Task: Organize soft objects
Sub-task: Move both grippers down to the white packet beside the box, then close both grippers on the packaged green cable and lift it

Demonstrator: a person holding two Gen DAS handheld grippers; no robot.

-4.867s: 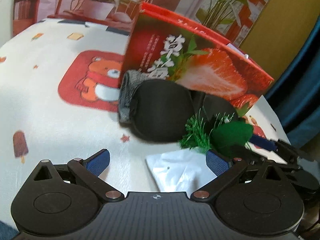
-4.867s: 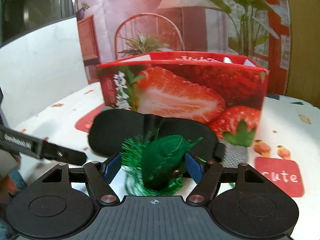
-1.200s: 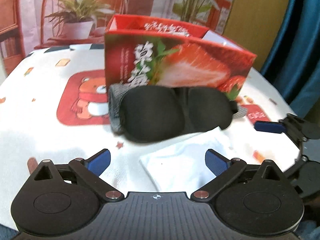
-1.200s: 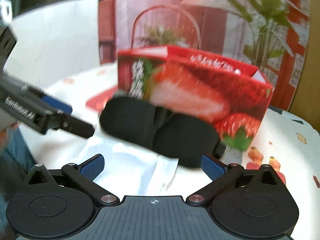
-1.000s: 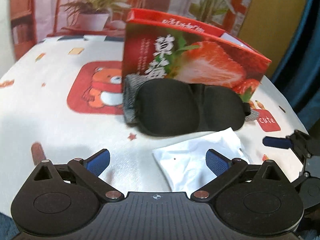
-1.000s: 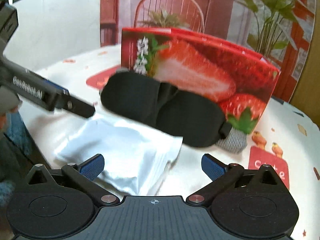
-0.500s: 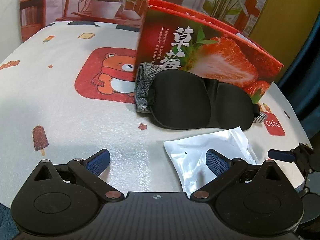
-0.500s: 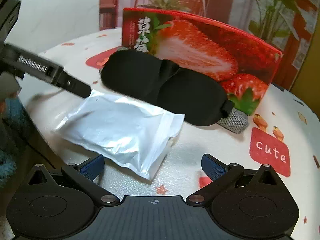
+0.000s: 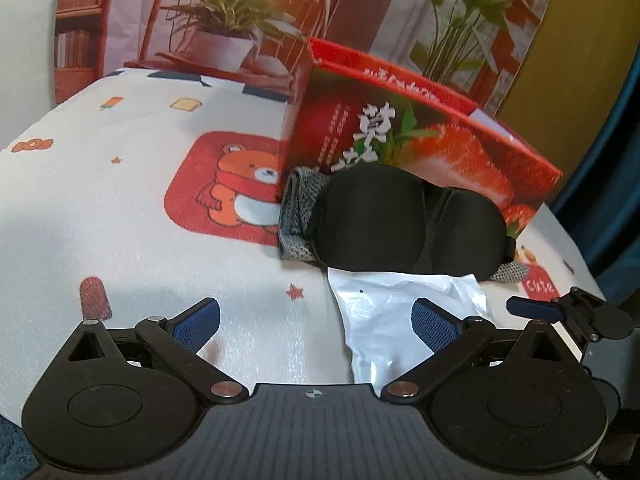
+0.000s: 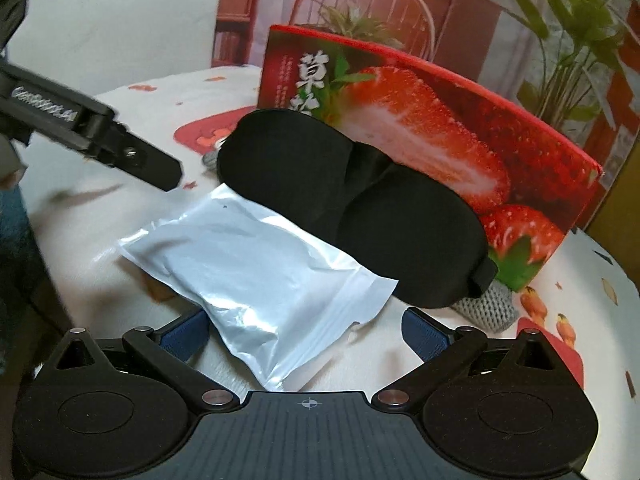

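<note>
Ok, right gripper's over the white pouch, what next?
Probably finish closing the right gripper on the white pouch: its jaws are closing, the pouch's near end lies between them, unpinched. Then lift it toward the strawberry box.

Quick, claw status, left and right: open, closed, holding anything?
Left claw: open, holding nothing.
Right claw: jaws closing around the white pouch, pads not yet pressing on it.
</note>
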